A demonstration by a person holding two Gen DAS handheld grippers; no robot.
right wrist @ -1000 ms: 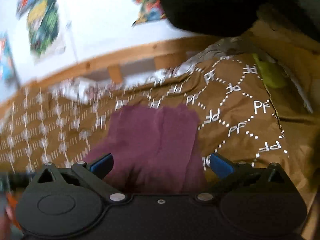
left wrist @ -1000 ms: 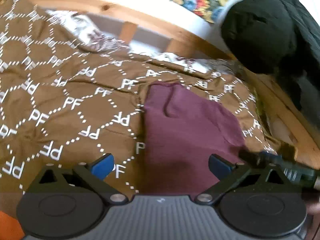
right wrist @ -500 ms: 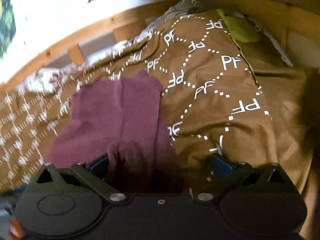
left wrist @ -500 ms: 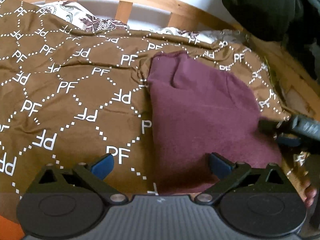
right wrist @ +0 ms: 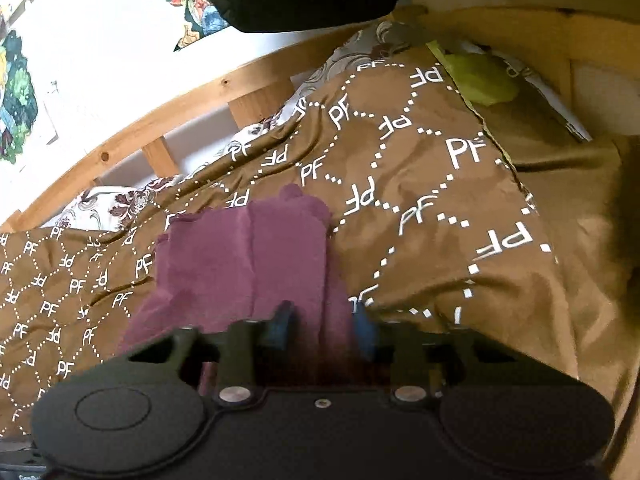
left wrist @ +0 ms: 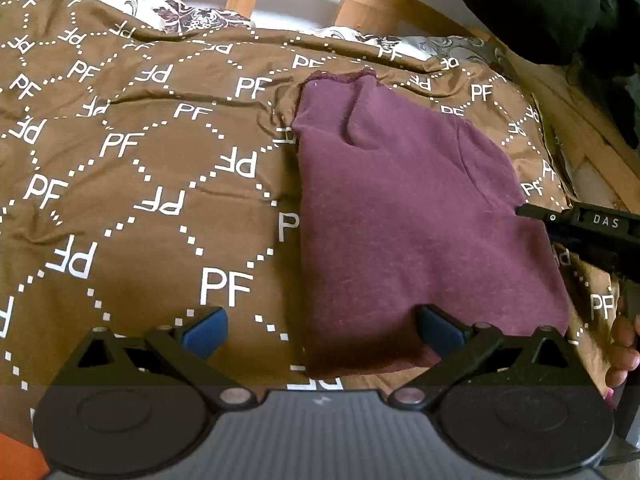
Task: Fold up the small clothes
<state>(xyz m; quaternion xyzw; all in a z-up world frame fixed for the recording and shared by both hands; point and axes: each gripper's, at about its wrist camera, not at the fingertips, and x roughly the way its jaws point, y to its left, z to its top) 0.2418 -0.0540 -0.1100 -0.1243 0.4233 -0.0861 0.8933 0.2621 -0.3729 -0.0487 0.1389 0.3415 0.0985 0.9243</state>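
A maroon garment (left wrist: pixel 400 216) lies flat on a brown "PF"-patterned bedspread (left wrist: pixel 120 200). My left gripper (left wrist: pixel 322 332) hovers open over the garment's near left corner, with its right pad above the cloth and its left pad above the spread. In the right wrist view the same garment (right wrist: pixel 248 256) runs up to my right gripper (right wrist: pixel 322 328). Its jaws are closing, and the blue pads pinch a bunched fold of the near right edge. One black finger (left wrist: pixel 536 214) of that gripper reaches the cloth's right side in the left wrist view.
A wooden bed rail (right wrist: pixel 160 120) curves behind the spread, with floral bedding (left wrist: pixel 188 16) tucked below it. Black clothing (left wrist: pixel 540 4) hangs at the upper right. A yellow-green item (right wrist: pixel 484 80) lies by the far corner. A person's hand (left wrist: pixel 620 352) shows at the right edge.
The right gripper's jaws have gone from wide open to pinching the garment's near edge. Both grippers moved in closer over the cloth, and the right one rolled.
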